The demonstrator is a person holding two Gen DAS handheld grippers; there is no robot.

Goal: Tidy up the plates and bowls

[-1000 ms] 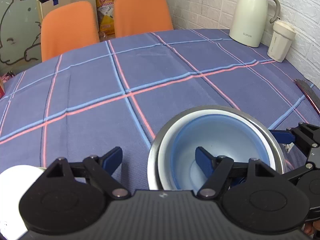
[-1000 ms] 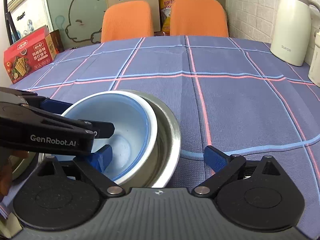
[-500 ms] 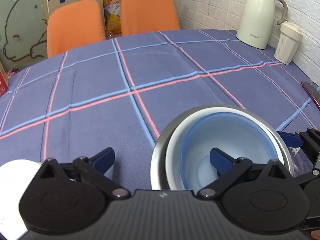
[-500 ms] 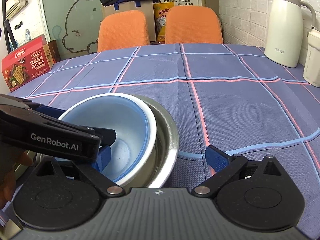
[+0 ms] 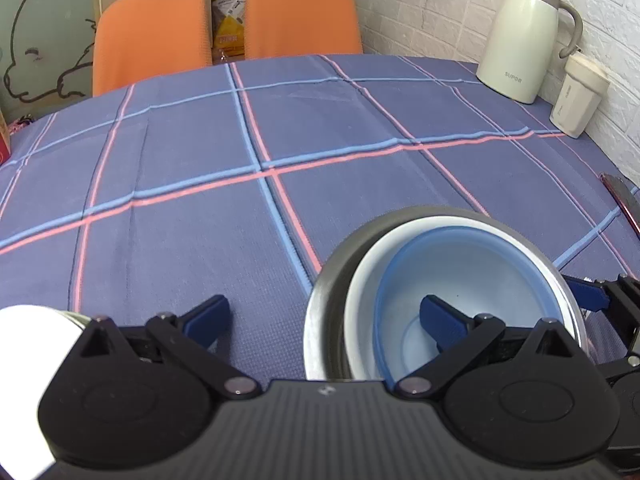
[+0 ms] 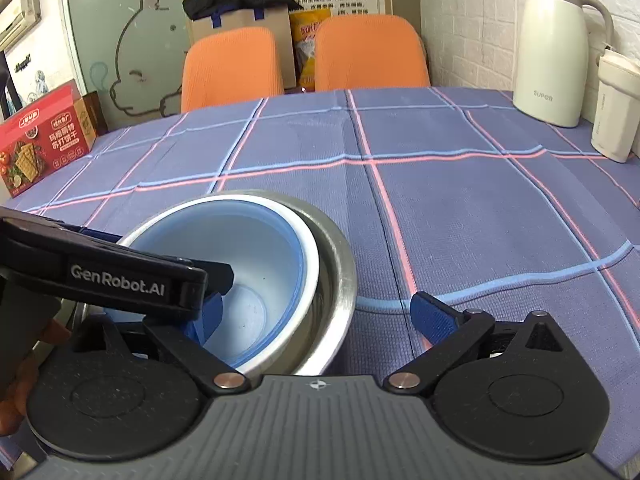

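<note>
With both my left hand-held gripper (image 5: 322, 316) and right hand-held gripper (image 6: 316, 310) spread apart astride the nested blue bowl (image 6: 256, 276) inside the steel bowl (image 6: 340, 268) near the desk's (image 6: 460, 208) edge, I risk a finger snagging a rim and tipping the stack.

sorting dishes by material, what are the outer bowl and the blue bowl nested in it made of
Outer bowl: likely stainless steel, judging by its grey, shiny, reflective rim. Blue bowl: probably plastic or melamine, with a smooth, matte light-blue inside and a darker blue edge; ceramic can't be ruled out.
</note>
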